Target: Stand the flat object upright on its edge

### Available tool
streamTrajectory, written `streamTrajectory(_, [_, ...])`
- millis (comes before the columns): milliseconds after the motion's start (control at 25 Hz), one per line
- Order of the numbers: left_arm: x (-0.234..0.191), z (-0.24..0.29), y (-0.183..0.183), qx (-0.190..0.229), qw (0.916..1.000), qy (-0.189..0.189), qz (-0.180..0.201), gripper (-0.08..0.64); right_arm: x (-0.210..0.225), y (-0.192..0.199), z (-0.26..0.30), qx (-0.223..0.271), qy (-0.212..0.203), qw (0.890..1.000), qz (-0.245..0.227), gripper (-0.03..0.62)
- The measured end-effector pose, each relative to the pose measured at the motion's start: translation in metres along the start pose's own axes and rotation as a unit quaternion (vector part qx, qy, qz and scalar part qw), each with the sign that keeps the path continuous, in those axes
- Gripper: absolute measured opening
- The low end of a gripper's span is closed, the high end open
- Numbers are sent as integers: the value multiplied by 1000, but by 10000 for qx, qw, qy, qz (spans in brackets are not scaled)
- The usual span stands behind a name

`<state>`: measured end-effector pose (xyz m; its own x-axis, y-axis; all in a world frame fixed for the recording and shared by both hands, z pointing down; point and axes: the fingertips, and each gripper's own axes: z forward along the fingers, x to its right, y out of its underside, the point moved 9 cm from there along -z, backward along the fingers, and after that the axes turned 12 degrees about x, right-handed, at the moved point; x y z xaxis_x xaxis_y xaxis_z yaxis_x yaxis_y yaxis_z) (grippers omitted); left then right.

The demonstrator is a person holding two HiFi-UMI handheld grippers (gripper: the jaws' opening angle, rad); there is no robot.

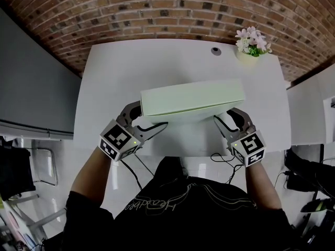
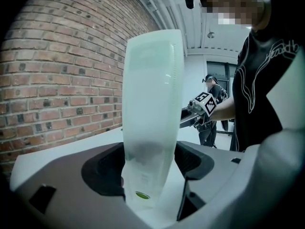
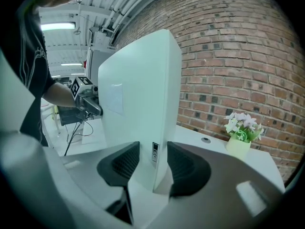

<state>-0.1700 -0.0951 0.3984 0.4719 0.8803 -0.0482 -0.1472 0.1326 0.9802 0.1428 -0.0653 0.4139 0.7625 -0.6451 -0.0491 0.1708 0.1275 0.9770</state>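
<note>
White box (image 1: pixel 192 99): upright on its long edge, mid-table (image 1: pixel 115 88).
Left gripper (image 1: pixel 153 114): jaws wide, pads against both faces of the box's 9 o'clock end.
Right gripper (image 1: pixel 224 116): jaws clamped on the 3 o'clock end.
Pot (image 1: pixel 246 55): 1 o'clock, holds pale flowers (image 1: pixel 253 40), well apart.
Grommet (image 1: pixel 216 50): 12 o'clock, near the far edge.

The flat object (image 1: pixel 192 101) sits near the tabletop's (image 1: pixel 157 67) near edge, with your left tongs (image 1: pixel 152 117) at its left end and your right tongs (image 1: pixel 224 116) at its right end. The flower pot (image 1: pixel 253 45) sits at the far right corner.
</note>
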Motion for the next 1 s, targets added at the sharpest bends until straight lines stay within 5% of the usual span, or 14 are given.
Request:
streamTrajectory(280, [11, -11, 2, -34, 9985, -544, -34, 321, -2, -1, -12, 135, 2, 9997, 224, 189])
streamTrajectory(480, [22, -21, 6, -115, 9922, -1233, -137, 319, -9, 1, -20, 325, -201, 9983, 433, 95])
streamTrajectory(640, [33, -27, 6, -135, 9831, -1816, -208, 318, -19, 3, -25, 413, -376, 9968, 578, 12])
streamTrajectory(1000, [59, -39, 10, -262, 9521, -3007, -493, 314, -48, 6, -29, 362, -890, 9927, 729, 6])
